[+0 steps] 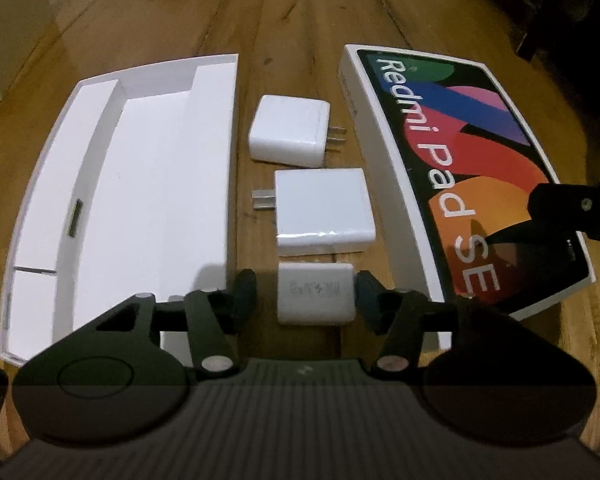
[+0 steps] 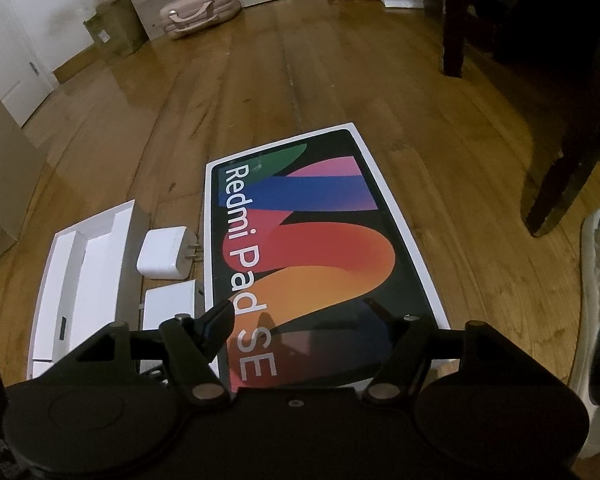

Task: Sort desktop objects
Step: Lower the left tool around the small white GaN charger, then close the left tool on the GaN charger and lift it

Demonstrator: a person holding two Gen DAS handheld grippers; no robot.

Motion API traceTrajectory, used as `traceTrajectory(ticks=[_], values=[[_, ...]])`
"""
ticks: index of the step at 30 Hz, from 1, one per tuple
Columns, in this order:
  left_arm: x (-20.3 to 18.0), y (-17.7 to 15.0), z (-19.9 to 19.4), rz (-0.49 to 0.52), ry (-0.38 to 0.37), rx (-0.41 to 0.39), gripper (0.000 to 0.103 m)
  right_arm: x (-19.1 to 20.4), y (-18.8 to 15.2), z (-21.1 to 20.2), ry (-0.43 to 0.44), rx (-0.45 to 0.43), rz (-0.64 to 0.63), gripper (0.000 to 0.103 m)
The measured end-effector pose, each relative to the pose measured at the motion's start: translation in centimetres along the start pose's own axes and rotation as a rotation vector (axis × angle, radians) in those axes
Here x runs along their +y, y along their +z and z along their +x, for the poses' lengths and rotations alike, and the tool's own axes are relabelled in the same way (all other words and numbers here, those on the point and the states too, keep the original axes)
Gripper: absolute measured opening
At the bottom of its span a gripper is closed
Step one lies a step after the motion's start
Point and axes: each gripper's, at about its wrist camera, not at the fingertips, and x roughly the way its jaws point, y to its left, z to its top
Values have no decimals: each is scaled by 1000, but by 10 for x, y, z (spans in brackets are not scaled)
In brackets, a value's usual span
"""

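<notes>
An open white box tray (image 1: 140, 184) lies on the wooden floor (image 1: 300, 12), its inner compartments holding nothing loose that can be made out; only a small dark slot shows on its left ledge. To its right, well apart from it, lies the box lid (image 1: 460, 168) printed "Redmi Pad SE", face up.

In the gap between tray and lid three white chargers lie in a row. The far charger (image 1: 286, 130) points its prongs toward the lid. The middle charger (image 1: 322, 210) points its prongs toward the tray. The near charger (image 1: 316, 298) lies with its printed face up.

The left tongs (image 1: 306, 298) straddle the near charger with the jaws parted; the right fingertip (image 1: 366, 288) is at the charger's edge, while a gap shows on the left side, so it is not clamped.

The right tongs (image 2: 300, 322) hover over the near end of the lid, jaws spread apart and gripping nothing; whether the tips touch the lid cannot be told.
</notes>
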Motion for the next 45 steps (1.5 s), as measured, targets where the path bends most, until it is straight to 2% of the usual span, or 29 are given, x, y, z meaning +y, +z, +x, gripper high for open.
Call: traceTrajectory(ticks=[2,3,4,6,14,21,26,29,34,38,41,45], values=[[-3,0,1,6,13,5,61,0,0,-1,-7,-1,-3,75],[-4,-1,1,9,24,8,57,-1,0,-1,-8,-2,-3,75],[-4,-1,1,8,28,10,49,-1,0,-2,-9,-3,-1,75],[-2,-2,1,-9,2,10,41,-2,0,-2,-14,-5,3,75],[0,-3,-2,-21,19,23,41,-4,0,-2,-18,-6,13,75],[-6,0,-17,0,3,-8,41,-4,0,-3,-14,-8,18,75],[-1,0,-27,-34,-27,-3,41,-3,0,-5,-11,-10,17,75],[3,3,-39,-25,5,-16,41,-2,1,-6,-9,-12,16,75],[44,15,-70,-152,1,-80,41,2,1,-5,-9,-6,22,75],[81,16,-89,-201,95,-99,41,15,1,-3,4,-3,4,75],[98,13,-92,-256,50,-80,41,27,1,-1,28,-1,-21,75],[85,11,-87,-197,-9,-87,42,32,0,-1,42,0,-21,75]])
